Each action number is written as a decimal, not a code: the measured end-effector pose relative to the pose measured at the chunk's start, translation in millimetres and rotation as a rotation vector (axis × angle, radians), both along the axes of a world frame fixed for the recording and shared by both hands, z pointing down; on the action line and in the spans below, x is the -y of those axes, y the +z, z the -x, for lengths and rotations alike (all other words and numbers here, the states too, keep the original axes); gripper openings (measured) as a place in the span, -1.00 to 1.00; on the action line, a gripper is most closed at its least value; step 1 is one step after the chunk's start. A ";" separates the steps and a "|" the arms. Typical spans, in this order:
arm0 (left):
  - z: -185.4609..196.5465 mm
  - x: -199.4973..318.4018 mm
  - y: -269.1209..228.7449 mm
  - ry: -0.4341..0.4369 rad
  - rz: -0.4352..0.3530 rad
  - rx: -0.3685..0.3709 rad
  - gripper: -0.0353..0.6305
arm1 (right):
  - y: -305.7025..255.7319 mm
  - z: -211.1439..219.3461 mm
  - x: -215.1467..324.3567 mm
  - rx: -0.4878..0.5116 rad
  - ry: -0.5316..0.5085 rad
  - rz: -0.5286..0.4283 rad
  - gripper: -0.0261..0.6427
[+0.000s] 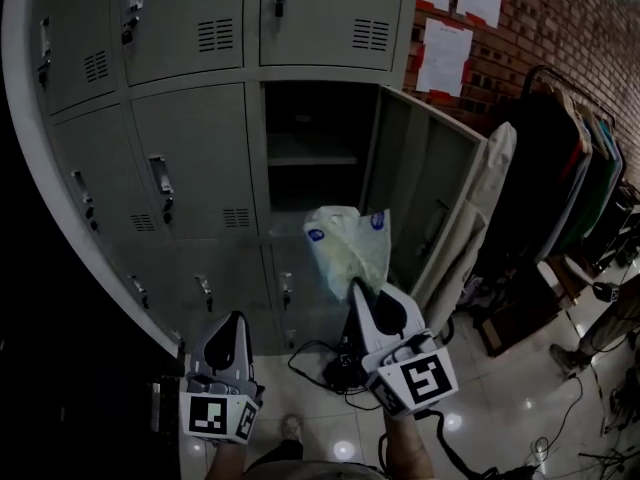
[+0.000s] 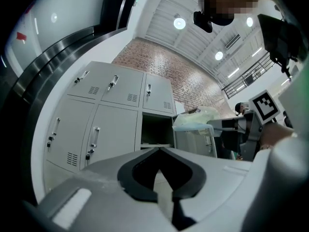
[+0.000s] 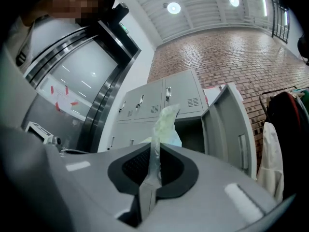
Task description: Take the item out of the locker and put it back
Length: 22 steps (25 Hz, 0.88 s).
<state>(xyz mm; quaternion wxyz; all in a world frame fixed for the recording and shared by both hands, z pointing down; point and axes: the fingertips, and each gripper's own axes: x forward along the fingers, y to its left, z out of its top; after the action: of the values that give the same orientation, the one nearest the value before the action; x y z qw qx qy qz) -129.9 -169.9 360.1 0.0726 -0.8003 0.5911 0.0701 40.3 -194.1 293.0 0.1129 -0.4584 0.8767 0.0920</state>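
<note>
A pale, crumpled plastic bag (image 1: 350, 248) hangs in front of the open middle locker (image 1: 315, 153), whose door (image 1: 425, 188) swings out to the right. My right gripper (image 1: 358, 290) is shut on the bag's lower end, just below the locker opening. In the right gripper view a strip of the bag (image 3: 166, 124) rises from between the closed jaws of that gripper (image 3: 153, 170). My left gripper (image 1: 236, 320) sits lower left, in front of the closed locker doors, shut and holding nothing. The left gripper view has its jaws (image 2: 166, 187) together, with the bag (image 2: 195, 117) beside the open locker (image 2: 157, 132).
Closed grey lockers (image 1: 190, 158) surround the open one. A white garment (image 1: 480, 218) hangs by the door's edge, and a rack of dark clothes (image 1: 570, 168) stands at the right. Black cables (image 1: 330, 363) lie on the tiled floor below. Papers (image 1: 445, 53) hang on the brick wall.
</note>
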 end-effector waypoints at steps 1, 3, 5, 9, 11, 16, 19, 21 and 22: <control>2.9 13.3 -2.3 0.003 -0.002 0.002 -0.88 | -1.6 3.6 11.8 -0.003 0.000 0.000 -0.87; 7.4 39.9 -8.5 0.013 -0.006 0.007 -0.88 | -8.6 9.1 38.1 -0.017 0.010 -0.008 -0.87; 11.6 65.7 -15.6 0.031 -0.017 0.011 -0.88 | -18.4 13.2 67.9 -0.034 0.034 -0.020 -0.87; 22.1 109.4 -26.8 0.069 -0.038 0.008 -0.88 | -40.4 19.6 129.7 -0.043 0.088 -0.043 -0.87; 27.8 125.4 -28.1 0.071 -0.037 0.002 -0.88 | -47.3 19.5 154.4 -0.040 0.110 -0.045 -0.87; 32.4 154.1 -25.5 0.062 -0.022 -0.003 -0.88 | -51.5 21.1 220.4 -0.069 0.127 -0.019 -0.87; 32.1 165.3 -19.2 0.045 -0.004 -0.002 -0.88 | -47.4 24.7 269.5 -0.103 0.132 0.022 -0.87; 31.0 170.6 -17.6 0.033 -0.002 0.006 -0.88 | -45.5 27.1 299.2 -0.128 0.134 0.041 -0.87; 32.0 173.3 -17.3 0.024 -0.001 0.005 -0.88 | -45.2 29.1 312.4 -0.144 0.138 0.048 -0.87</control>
<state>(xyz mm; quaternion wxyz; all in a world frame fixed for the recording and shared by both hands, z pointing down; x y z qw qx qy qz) -161.9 -343.2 342.8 0.0736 -0.8074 0.5813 0.0695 11.3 -506.4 247.9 0.0321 -0.5124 0.8509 0.1113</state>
